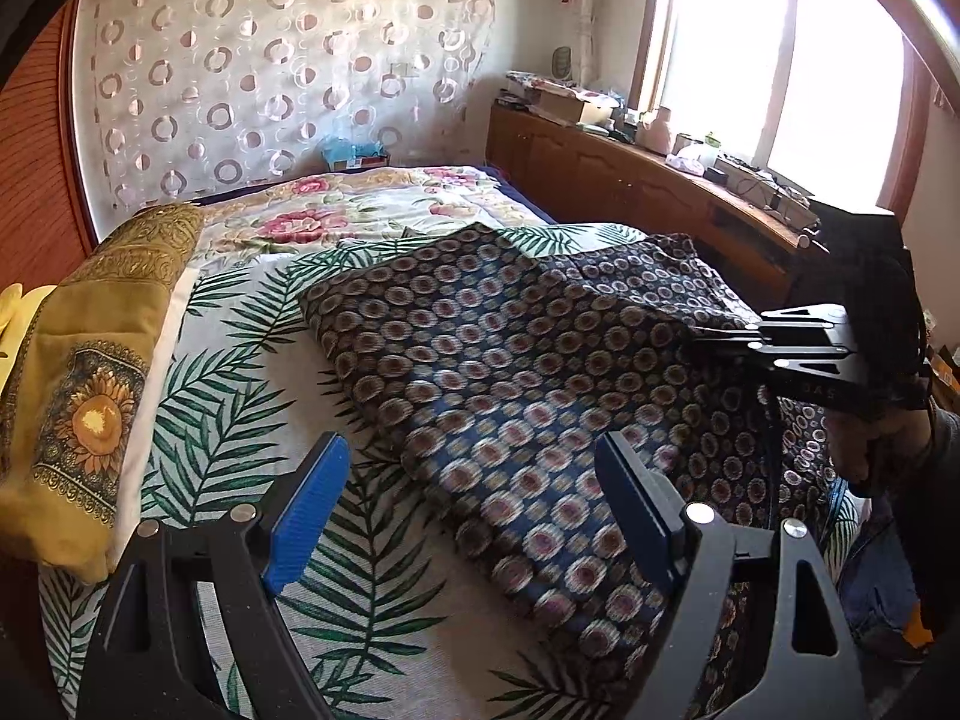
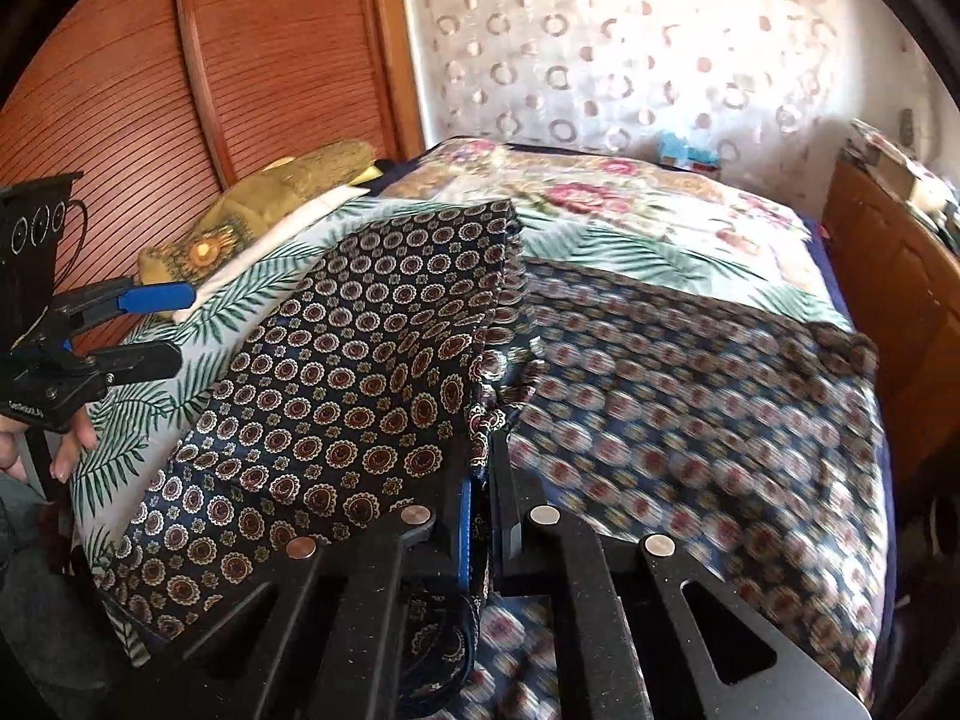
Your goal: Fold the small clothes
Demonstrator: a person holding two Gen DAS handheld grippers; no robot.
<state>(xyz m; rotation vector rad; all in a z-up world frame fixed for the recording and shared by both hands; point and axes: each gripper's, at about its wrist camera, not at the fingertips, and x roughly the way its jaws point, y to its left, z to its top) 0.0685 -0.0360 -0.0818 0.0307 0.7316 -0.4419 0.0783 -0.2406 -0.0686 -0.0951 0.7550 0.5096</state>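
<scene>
A dark blue garment (image 1: 510, 372) with round medallion print lies spread on the bed. My left gripper (image 1: 474, 516) is open and empty, its blue pads hovering just above the garment's near left edge. It also shows in the right wrist view (image 2: 162, 324), open, at the far left. My right gripper (image 2: 480, 480) is shut on the garment (image 2: 336, 396), lifting a flap of it up and over the flat part (image 2: 690, 396). In the left wrist view the right gripper (image 1: 720, 339) pinches the cloth at the right side.
The bed has a palm-leaf sheet (image 1: 240, 420) and a floral quilt (image 1: 372, 204) behind. A yellow sunflower pillow (image 1: 90, 390) lies at the left. A wooden cabinet (image 1: 630, 174) with clutter runs along the right under the window. A wooden headboard (image 2: 150, 90) stands at the left.
</scene>
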